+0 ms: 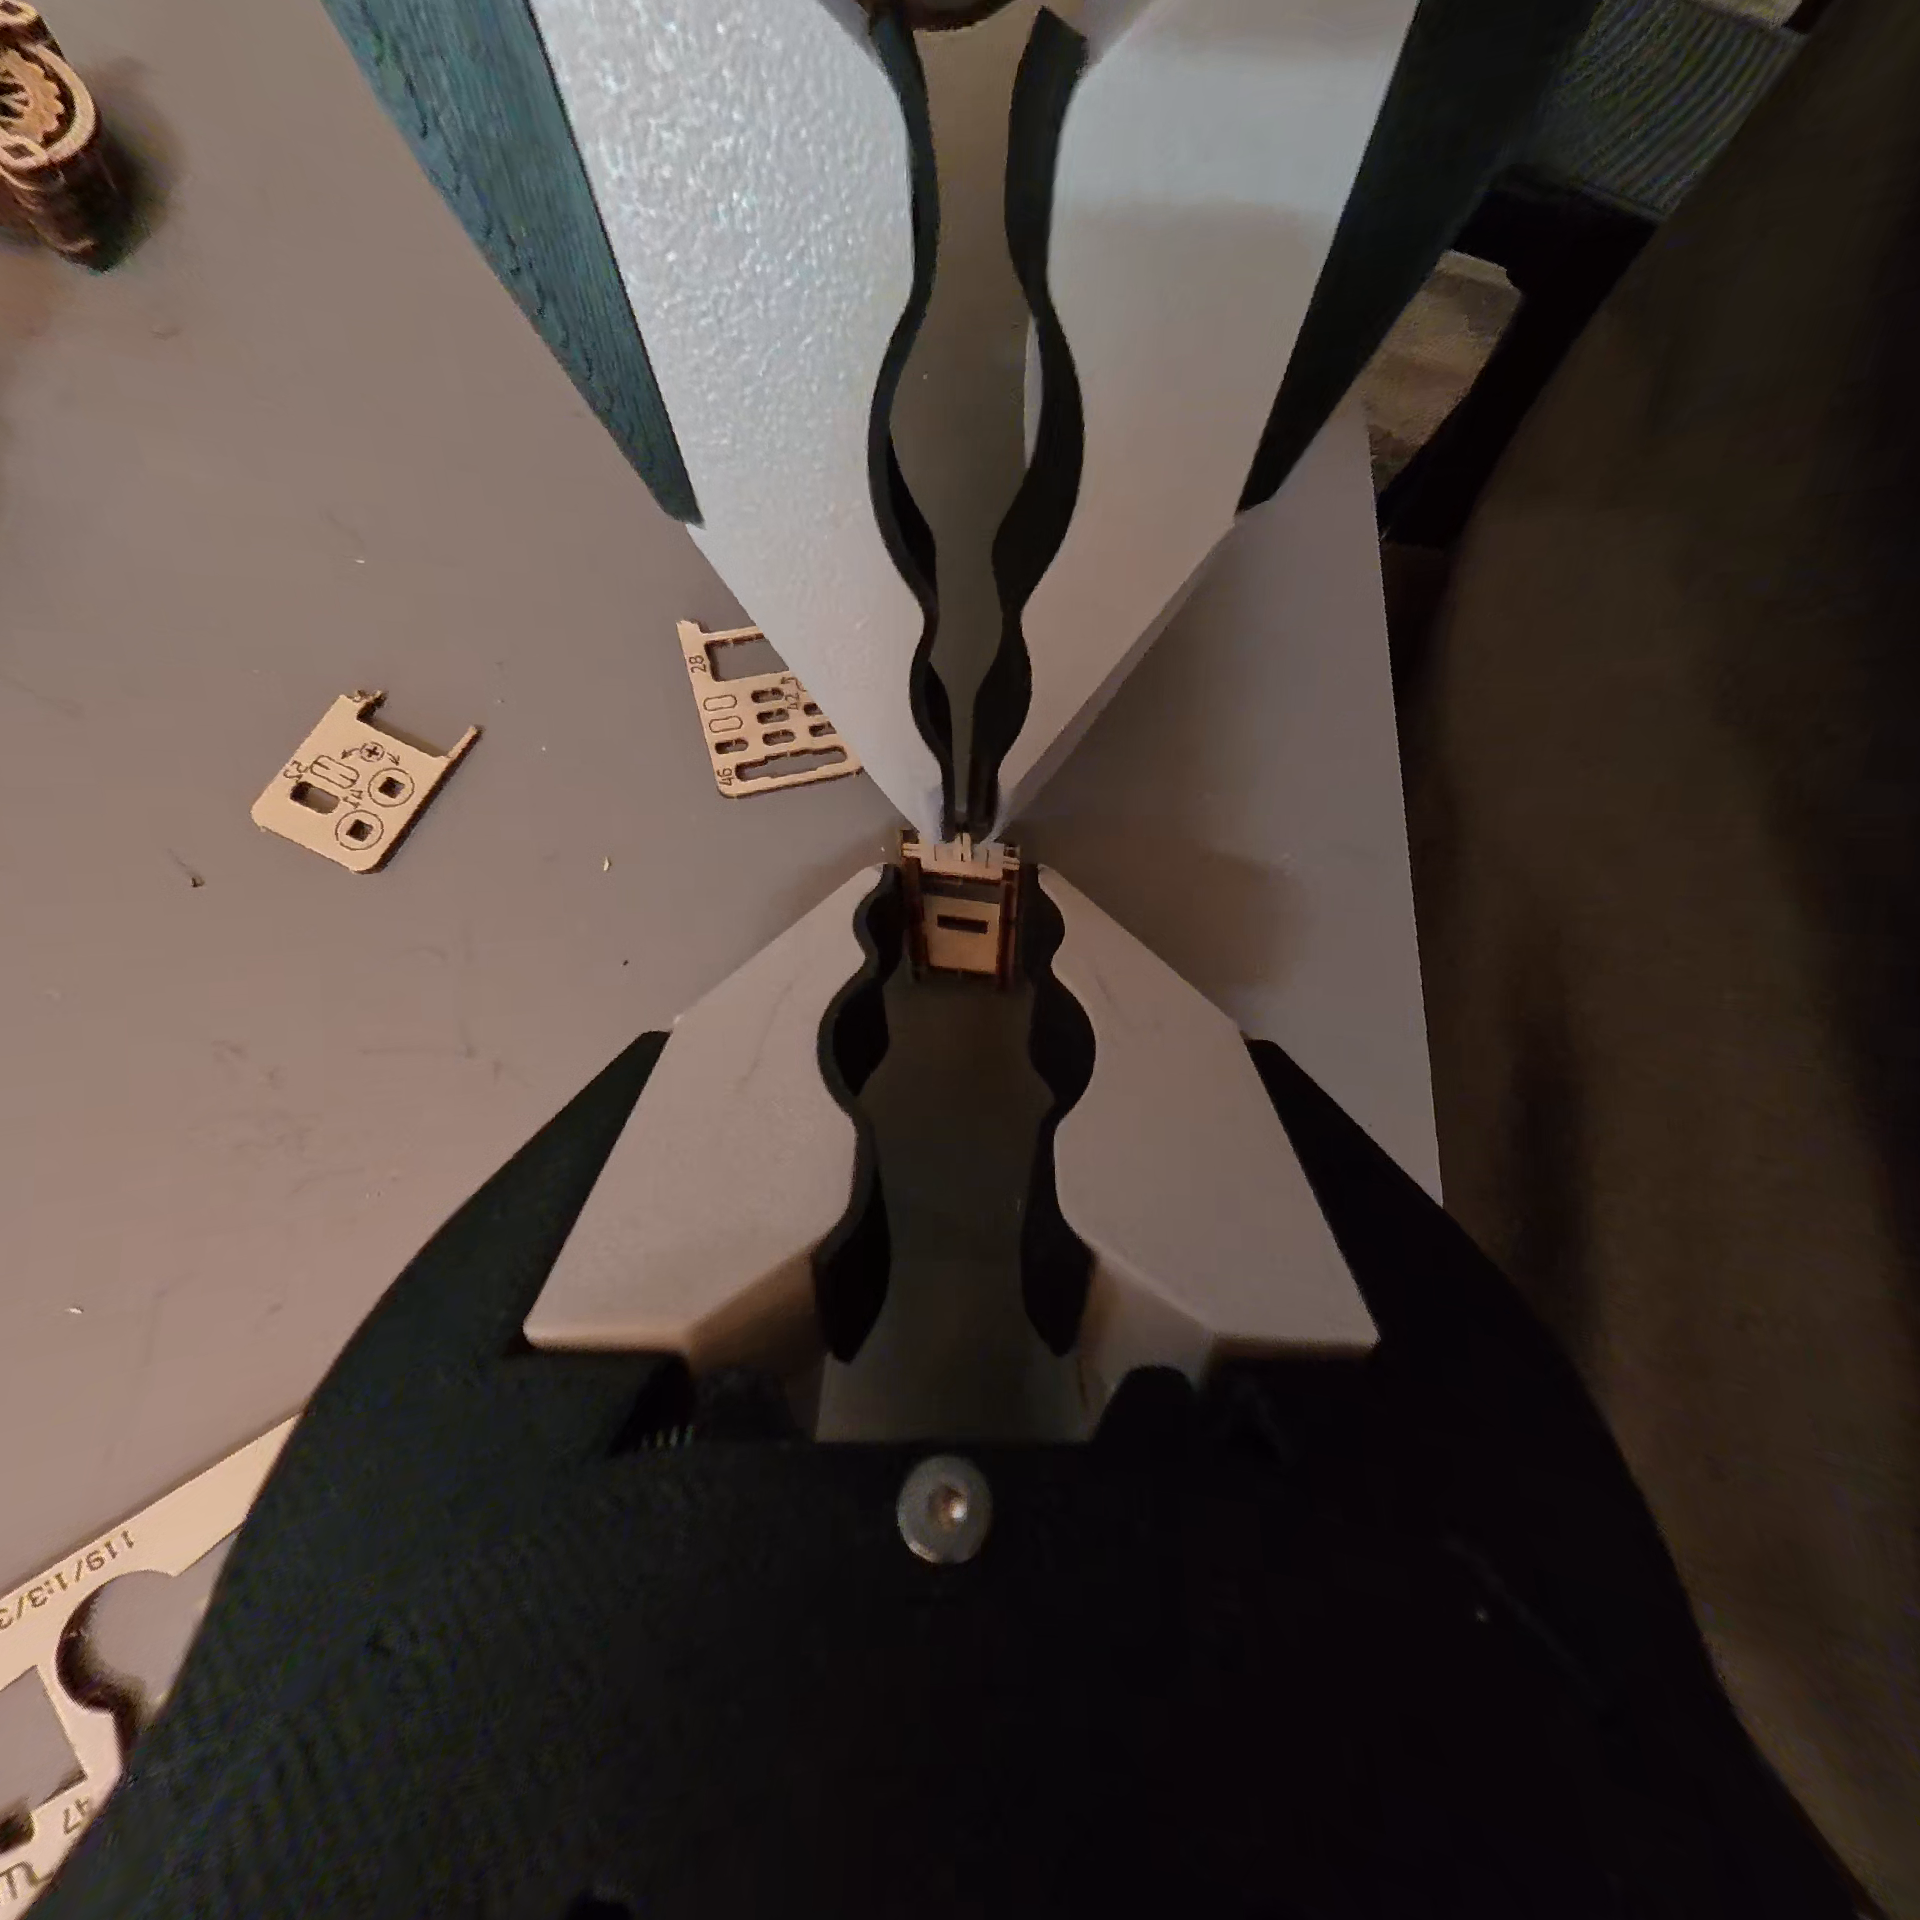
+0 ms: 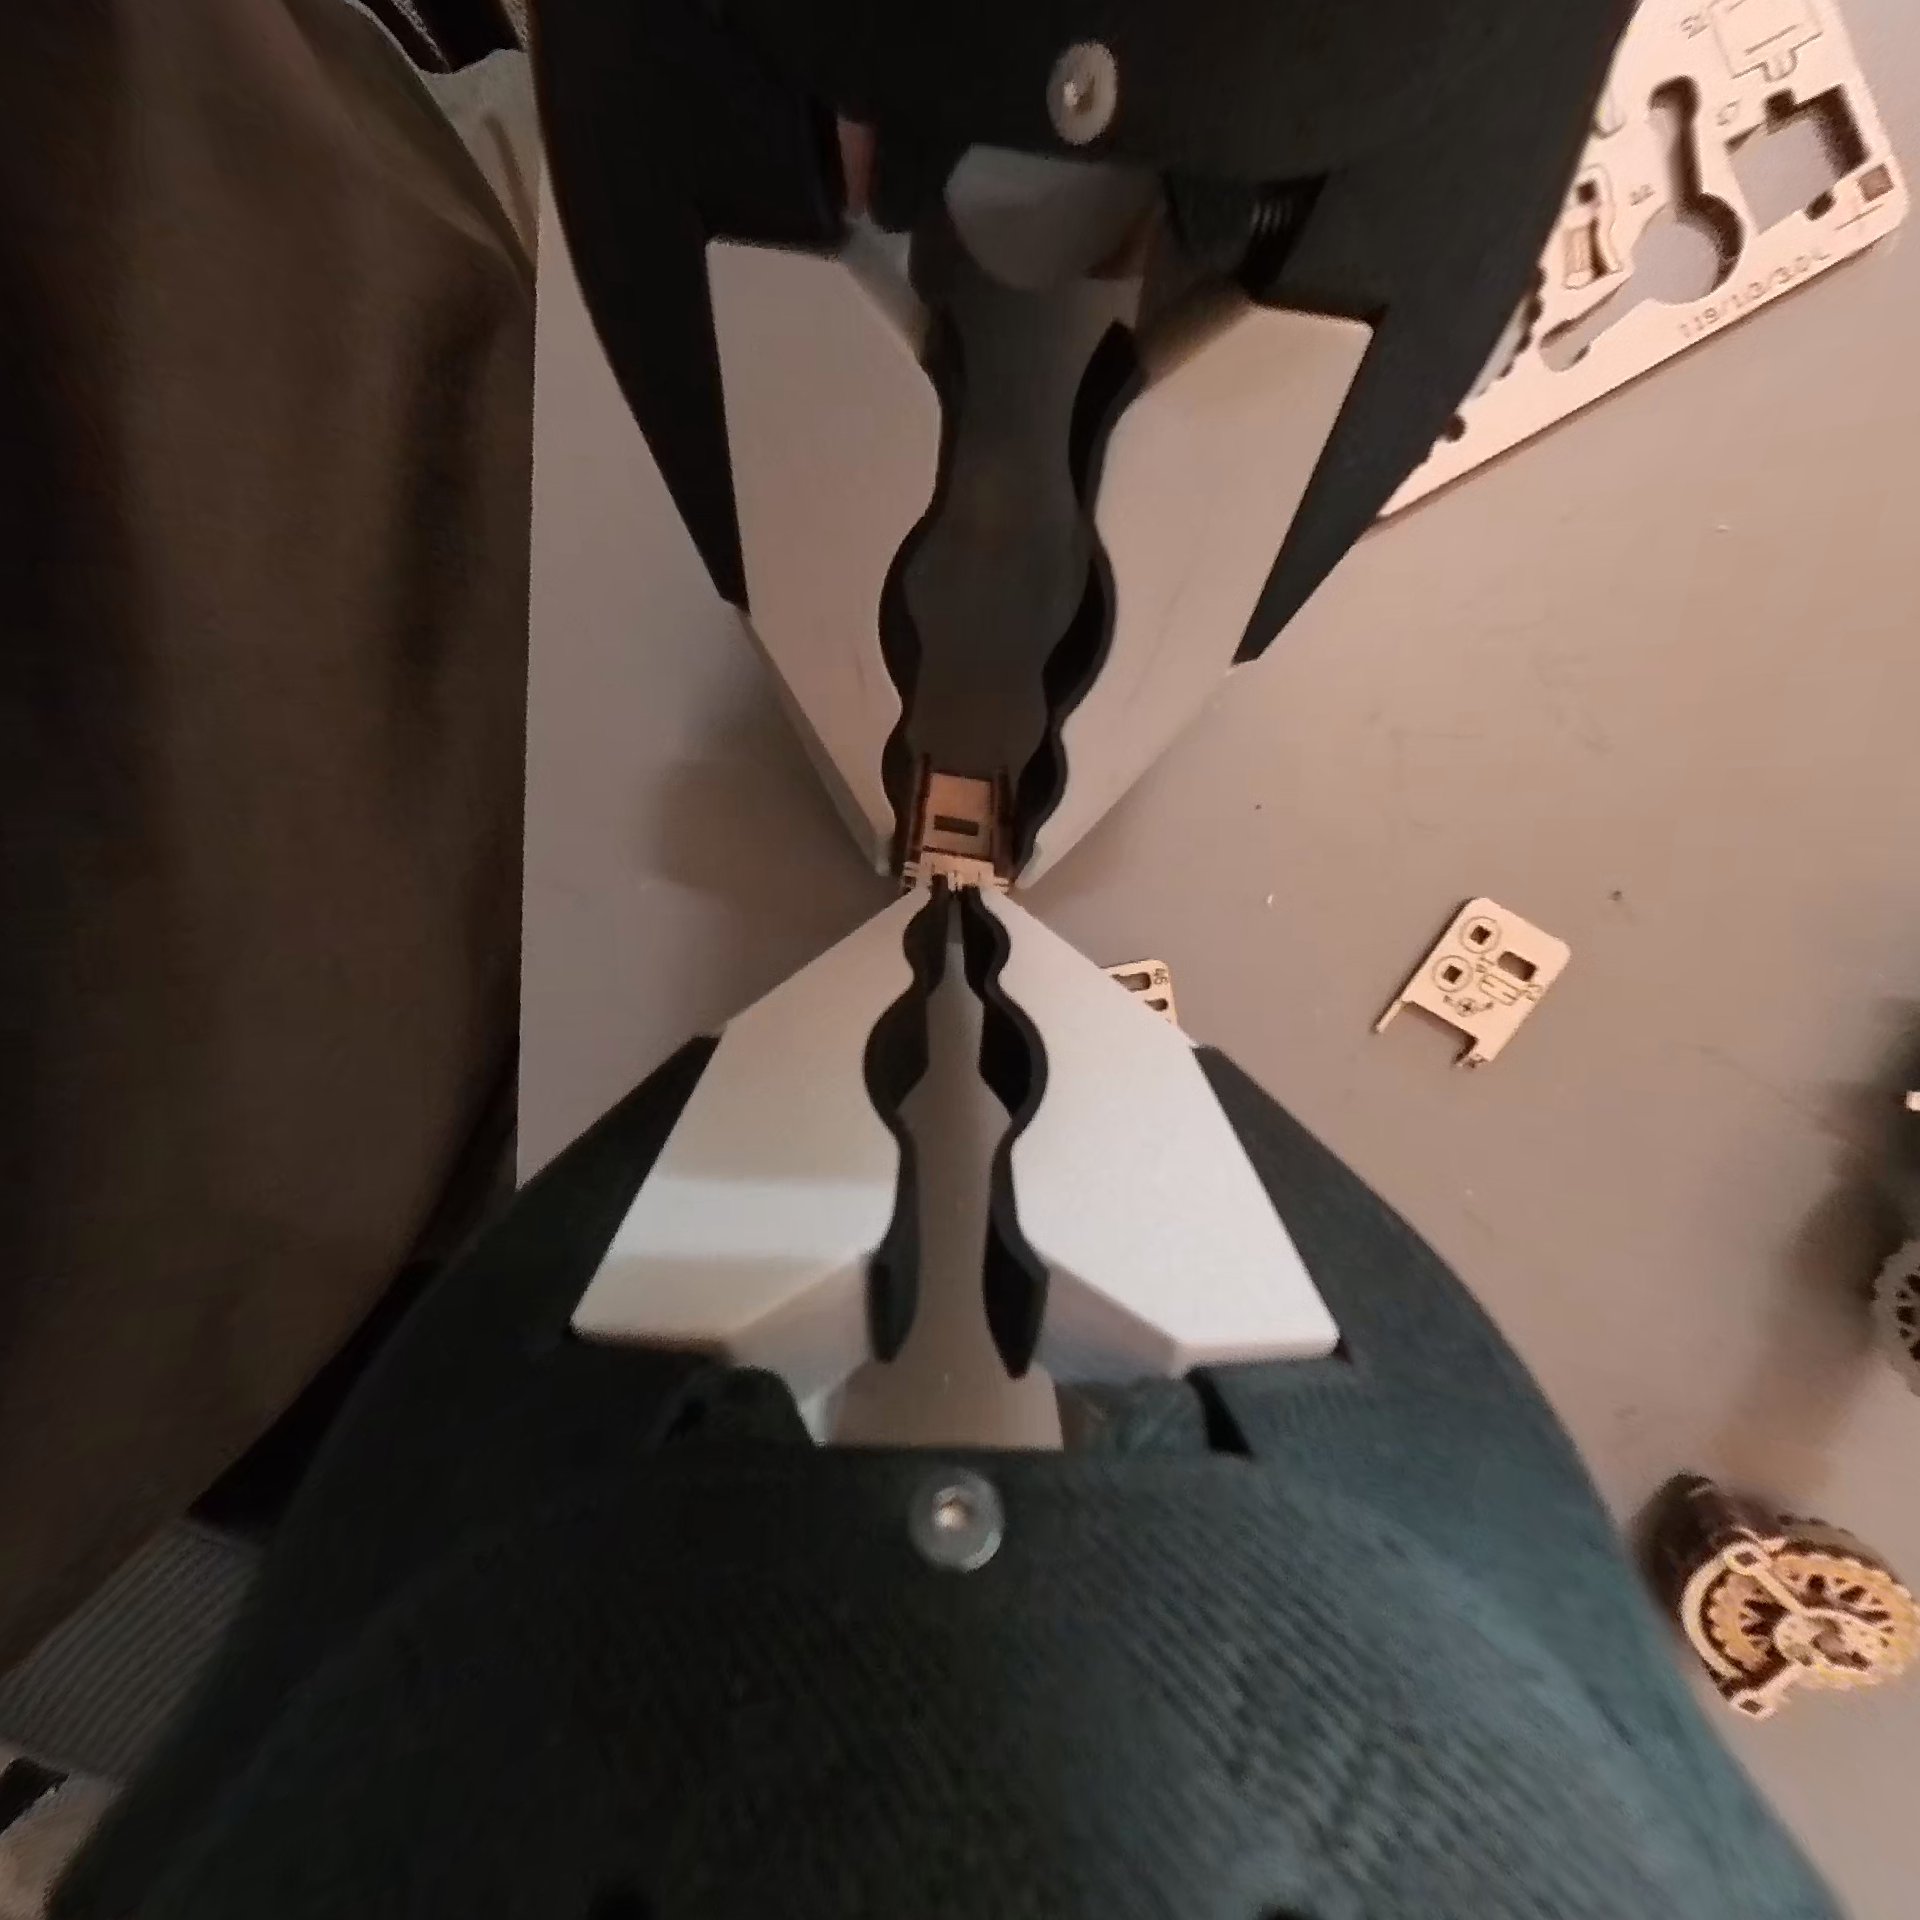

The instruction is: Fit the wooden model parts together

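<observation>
1. The left claw (image 1: 961, 914) was clamped on a small wooden block (image 1: 961, 920), its wavy black pads pressing the block's two sides, above the grey counter (image 1: 312, 1039).
2. The block was pale, laser-cut plywood with dark scorched edges, a narrow slot through its face and small tabs along the end that faced the other claw.
3. The right claw (image 2: 954, 902) met it tip to tip, its fingers nearly together on a tiny wooden piece (image 2: 954, 883) at the block's tabbed end (too small to make out its shape).
4. Two flat plywood parts (image 1: 364, 784) lay loose on the counter beside them, one half hidden under a claw.
5. A punched-out plywood sheet (image 2: 1704, 239) and a geared wooden assembly (image 2: 1787, 1621) sat farther off.
</observation>
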A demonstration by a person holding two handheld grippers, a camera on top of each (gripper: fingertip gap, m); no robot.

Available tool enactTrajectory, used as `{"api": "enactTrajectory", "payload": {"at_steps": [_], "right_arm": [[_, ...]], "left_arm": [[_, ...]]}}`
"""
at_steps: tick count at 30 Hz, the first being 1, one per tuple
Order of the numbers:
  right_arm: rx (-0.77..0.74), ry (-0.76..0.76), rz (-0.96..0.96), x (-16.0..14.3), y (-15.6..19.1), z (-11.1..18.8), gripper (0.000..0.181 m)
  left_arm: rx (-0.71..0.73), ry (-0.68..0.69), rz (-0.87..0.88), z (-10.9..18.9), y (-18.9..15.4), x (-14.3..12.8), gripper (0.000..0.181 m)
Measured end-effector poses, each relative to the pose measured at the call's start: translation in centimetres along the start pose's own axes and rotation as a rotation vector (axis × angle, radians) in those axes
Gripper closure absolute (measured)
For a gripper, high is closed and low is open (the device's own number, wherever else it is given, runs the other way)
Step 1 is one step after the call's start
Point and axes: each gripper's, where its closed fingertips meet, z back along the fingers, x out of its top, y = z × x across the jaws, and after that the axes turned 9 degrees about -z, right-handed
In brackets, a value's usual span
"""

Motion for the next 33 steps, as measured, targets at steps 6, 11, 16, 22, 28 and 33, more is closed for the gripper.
{"api": "enactTrajectory", "payload": {"at_steps": [6,11,16,22,28,33], "right_arm": [[0.012,-0.029,-0.027,-0.3,0.0,0.1,0.180],[0.048,-0.102,-0.074,-0.5,0.2,0.1,0.180],[0.098,-0.246,-0.152,-0.4,0.4,0.0,0.180],[0.122,-0.409,-0.232,-0.2,0.3,1.0,0.180],[0.161,-0.664,-0.268,1.8,0.1,4.0,0.180],[0.238,-0.881,-0.264,3.5,0.6,7.2,0.181]], "left_arm": [[0.010,0.005,-0.020,0.0,-0.1,-0.1,0.151],[-0.004,0.004,-0.023,0.0,-0.3,-0.1,0.149],[-0.008,0.005,-0.015,-0.1,-0.2,-0.1,0.151],[-0.035,-0.018,-0.006,0.2,-0.5,0.1,0.147],[-0.089,-0.213,0.139,2.5,0.1,1.6,0.137],[-0.208,-0.525,0.304,6.8,0.1,4.5,0.129]]}}
